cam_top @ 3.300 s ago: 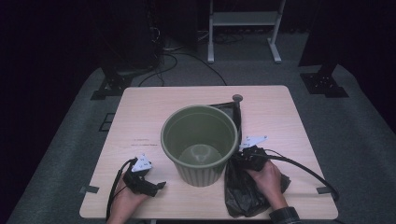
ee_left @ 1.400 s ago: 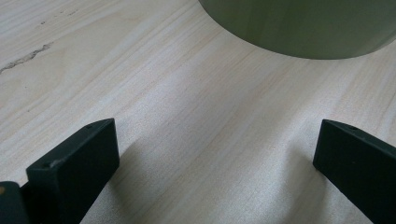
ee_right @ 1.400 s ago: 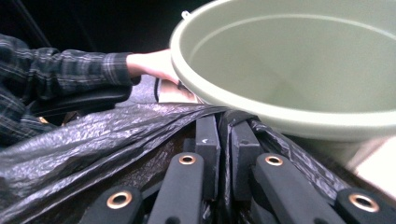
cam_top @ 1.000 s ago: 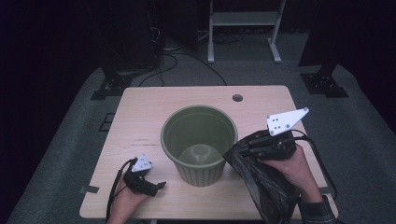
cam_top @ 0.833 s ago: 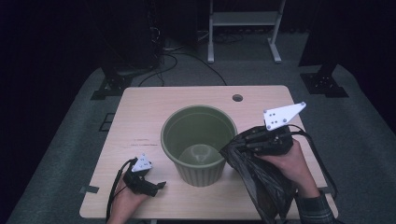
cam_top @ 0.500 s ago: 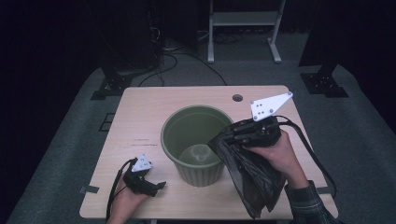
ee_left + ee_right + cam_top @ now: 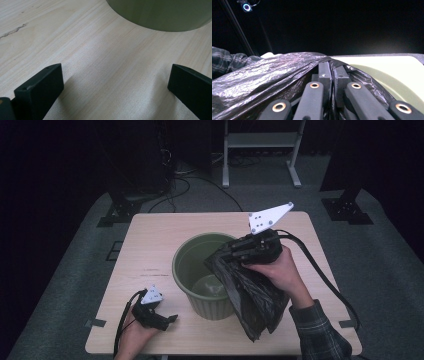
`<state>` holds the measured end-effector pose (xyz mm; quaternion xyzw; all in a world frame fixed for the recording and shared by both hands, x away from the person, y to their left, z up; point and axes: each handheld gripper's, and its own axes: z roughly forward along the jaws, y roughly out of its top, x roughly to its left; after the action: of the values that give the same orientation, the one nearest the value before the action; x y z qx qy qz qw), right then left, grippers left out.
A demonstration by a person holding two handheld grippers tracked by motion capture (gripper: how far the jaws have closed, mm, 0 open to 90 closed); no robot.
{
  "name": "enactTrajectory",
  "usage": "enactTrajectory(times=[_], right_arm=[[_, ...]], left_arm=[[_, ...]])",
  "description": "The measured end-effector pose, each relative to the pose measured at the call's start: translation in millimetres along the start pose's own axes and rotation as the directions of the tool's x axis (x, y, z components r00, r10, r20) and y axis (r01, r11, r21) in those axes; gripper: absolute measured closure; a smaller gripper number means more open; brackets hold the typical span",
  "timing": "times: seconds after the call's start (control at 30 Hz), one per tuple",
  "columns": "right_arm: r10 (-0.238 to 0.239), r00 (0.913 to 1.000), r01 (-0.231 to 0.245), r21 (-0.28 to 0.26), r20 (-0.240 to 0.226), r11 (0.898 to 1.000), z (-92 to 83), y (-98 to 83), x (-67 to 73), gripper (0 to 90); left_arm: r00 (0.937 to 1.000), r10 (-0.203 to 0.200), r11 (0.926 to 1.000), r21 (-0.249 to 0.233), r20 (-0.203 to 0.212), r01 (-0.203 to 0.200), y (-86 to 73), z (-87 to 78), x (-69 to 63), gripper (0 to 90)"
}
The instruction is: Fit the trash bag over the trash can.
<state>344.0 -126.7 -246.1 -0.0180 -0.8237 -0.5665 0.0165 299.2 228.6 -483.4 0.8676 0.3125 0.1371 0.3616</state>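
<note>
- The black bin bag (image 7: 250, 295) is pinched tight in the right gripper (image 7: 227, 256), held over the green bin's (image 7: 200, 270) right rim, probably for lining it.
- The left gripper (image 7: 167, 319) is parked wide open, near-left on the table (image 7: 150, 245), kept clear.

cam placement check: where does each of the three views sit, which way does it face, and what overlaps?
High view: above the person's side, looking forward and down on the table; both forearms, left gripper, right gripper.
Left gripper view: low over the wood, facing the green bin; its wide-apart jaws show.
Right gripper view: facing level over the bin rim; shut jaws pinch the black bag; a plaid sleeve.
Shared: the bin is in all three; the bag in the high and right gripper views.
</note>
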Motion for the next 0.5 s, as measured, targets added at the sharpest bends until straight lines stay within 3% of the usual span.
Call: enactTrajectory(times=[0.5], right_arm=[[-0.033,0.9992,0.034,0.021,-0.022,0.999,37.1,33.6,-11.4,87.1]], left_arm=[[1.0,0.0,1.0,0.0,0.002,0.0,0.0,0.0,-0.3,0.0]])
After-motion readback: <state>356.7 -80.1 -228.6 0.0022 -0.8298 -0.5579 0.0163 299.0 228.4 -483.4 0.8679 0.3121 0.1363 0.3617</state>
